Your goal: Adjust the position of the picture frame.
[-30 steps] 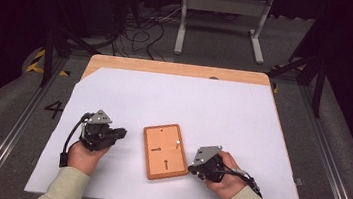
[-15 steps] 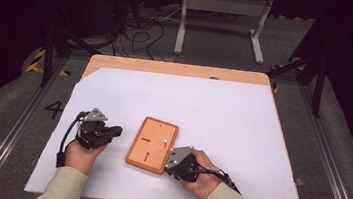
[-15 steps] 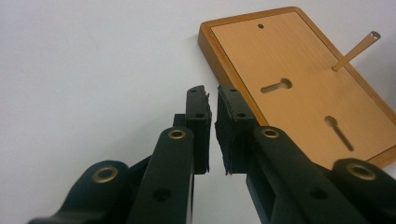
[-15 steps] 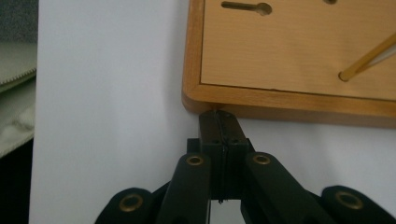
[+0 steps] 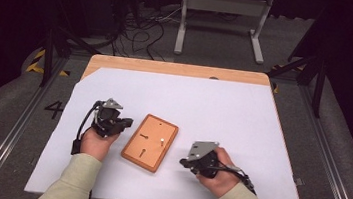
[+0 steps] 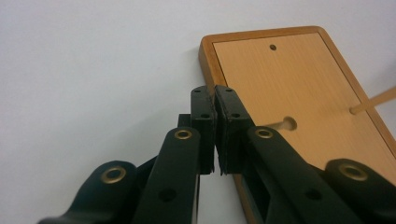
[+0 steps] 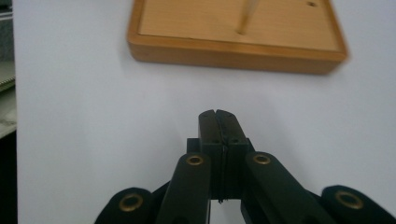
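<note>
Board (image 5: 150,142) lies tilted on the white sheet (image 5: 223,110) covering the desk (image 5: 168,68), between both hands; one peg (image 5: 161,140) stands upright in it.

Left gripper (image 5: 122,123): fingers pressed together, empty, just closed the last bit; tips at the board's left edge, touching or just beside.

Right gripper (image 5: 183,161): fingers pressed together, empty, near the board's right side, apart from it.

Step, by my reading: nudging the board into position with closed tips. Next calls for steady pushes against its edges.

Writing: a "4" (image 5: 54,109) on the floor, left of the desk.
</note>
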`<control>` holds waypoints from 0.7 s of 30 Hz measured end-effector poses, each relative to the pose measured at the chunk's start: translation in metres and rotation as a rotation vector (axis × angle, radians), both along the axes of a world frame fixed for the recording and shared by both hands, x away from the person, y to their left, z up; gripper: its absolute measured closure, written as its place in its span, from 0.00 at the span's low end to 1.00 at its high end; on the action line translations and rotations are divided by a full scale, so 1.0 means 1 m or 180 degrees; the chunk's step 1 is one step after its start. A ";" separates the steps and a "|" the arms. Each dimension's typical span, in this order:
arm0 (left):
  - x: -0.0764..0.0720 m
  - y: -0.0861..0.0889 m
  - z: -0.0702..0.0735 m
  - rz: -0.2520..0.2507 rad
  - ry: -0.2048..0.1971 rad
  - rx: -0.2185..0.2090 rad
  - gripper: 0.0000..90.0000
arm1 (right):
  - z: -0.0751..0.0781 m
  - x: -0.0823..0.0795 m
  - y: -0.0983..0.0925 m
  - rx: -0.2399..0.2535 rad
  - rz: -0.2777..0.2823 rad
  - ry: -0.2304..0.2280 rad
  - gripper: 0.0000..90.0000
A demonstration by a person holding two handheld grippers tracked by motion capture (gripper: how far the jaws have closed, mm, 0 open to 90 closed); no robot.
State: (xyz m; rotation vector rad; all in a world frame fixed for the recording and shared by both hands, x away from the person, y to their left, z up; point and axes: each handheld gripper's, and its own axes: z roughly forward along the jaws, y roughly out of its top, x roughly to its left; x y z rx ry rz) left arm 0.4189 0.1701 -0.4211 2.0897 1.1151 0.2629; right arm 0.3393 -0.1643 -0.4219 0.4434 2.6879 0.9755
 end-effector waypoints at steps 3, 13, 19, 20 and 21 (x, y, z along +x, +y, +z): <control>0.011 -0.006 -0.002 0.0005 0.0085 0.0008 0.98 | 0.005 0.001 -0.018 0.0077 -0.0134 -0.0005 1.00; 0.048 -0.029 -0.018 0.0028 0.0497 0.0140 0.98 | 0.023 -0.001 -0.068 0.0302 -0.0525 -0.0094 1.00; 0.057 -0.033 -0.027 0.0040 0.0557 0.0077 0.99 | 0.021 -0.004 -0.072 0.0301 -0.0567 -0.0090 1.00; 0.058 -0.033 -0.027 0.0039 0.0562 0.0059 0.99 | 0.021 -0.004 -0.073 0.0296 -0.0570 -0.0094 1.00; 0.059 -0.033 -0.027 0.0046 0.0576 0.0050 1.00 | 0.021 -0.005 -0.073 0.0296 -0.0570 -0.0096 1.00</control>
